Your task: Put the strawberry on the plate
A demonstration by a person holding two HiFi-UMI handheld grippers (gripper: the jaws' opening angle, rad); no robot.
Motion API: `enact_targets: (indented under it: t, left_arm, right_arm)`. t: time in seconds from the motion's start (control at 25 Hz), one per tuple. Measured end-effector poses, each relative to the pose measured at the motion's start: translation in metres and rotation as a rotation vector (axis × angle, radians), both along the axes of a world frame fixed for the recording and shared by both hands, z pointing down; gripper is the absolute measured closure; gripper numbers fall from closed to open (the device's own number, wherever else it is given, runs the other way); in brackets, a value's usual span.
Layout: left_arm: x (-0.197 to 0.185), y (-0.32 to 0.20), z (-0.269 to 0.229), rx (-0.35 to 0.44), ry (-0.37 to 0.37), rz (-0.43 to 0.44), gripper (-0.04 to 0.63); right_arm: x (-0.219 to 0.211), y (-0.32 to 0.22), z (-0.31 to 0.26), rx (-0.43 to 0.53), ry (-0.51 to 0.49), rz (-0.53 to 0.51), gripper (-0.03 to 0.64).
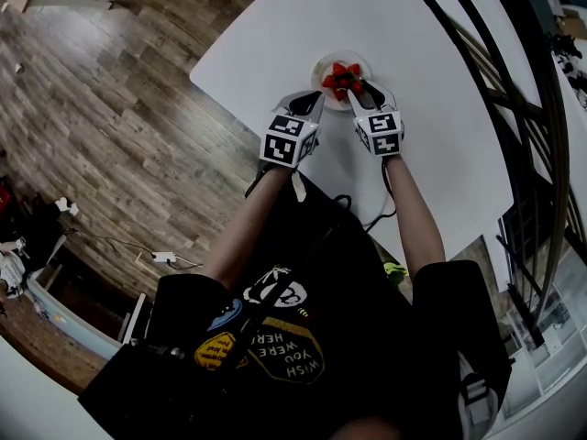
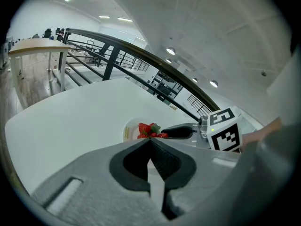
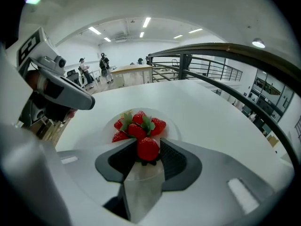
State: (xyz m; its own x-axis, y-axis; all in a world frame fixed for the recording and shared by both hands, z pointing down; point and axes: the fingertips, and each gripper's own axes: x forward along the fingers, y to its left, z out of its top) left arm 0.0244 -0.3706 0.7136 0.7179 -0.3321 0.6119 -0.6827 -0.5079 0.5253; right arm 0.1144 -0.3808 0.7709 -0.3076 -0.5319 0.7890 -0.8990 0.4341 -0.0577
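A small white plate [image 1: 318, 65] sits on the white table [image 1: 275, 35] with a pile of red strawberries [image 1: 343, 77] on it. My right gripper [image 3: 148, 148] is shut on one strawberry [image 3: 148, 149], held at the plate's [image 3: 174, 128] near edge, just short of the pile [image 3: 137, 123]. In the head view my right gripper [image 1: 354, 88] reaches the plate from the near side. My left gripper [image 1: 315, 100] hovers beside it, left of the plate, shut and holding nothing. In the left gripper view its tips [image 2: 150, 142] meet below the plate [image 2: 127, 130].
The table's left edge [image 1: 215, 85] drops to a wooden floor. A dark metal railing [image 1: 500, 99] runs along the right side. A cable [image 1: 376, 216] trails over the near table edge by the person's body. In the left gripper view, bare table [image 2: 70, 117] spreads left of the plate.
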Motion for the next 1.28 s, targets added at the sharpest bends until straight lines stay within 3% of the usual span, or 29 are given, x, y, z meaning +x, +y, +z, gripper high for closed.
enact_targets:
  t: [0.36,0.76,1.28]
  left_arm:
    - [0.000,0.007,-0.003,-0.002,0.003,-0.003,0.594]
    - [0.001,0.016,-0.011,0.013,0.011,-0.014,0.594]
    - [0.008,0.050,-0.067,0.131,0.020,-0.034,0.594]
  right_arm:
    - [-0.001,-0.003,0.002,-0.003,-0.023,-0.015,0.459]
    - [0.002,-0.002,-0.017,0.076,-0.060,0.012,0.442]
    - [0.009,0.042,-0.111,0.245,-0.132,0.052,0.492]
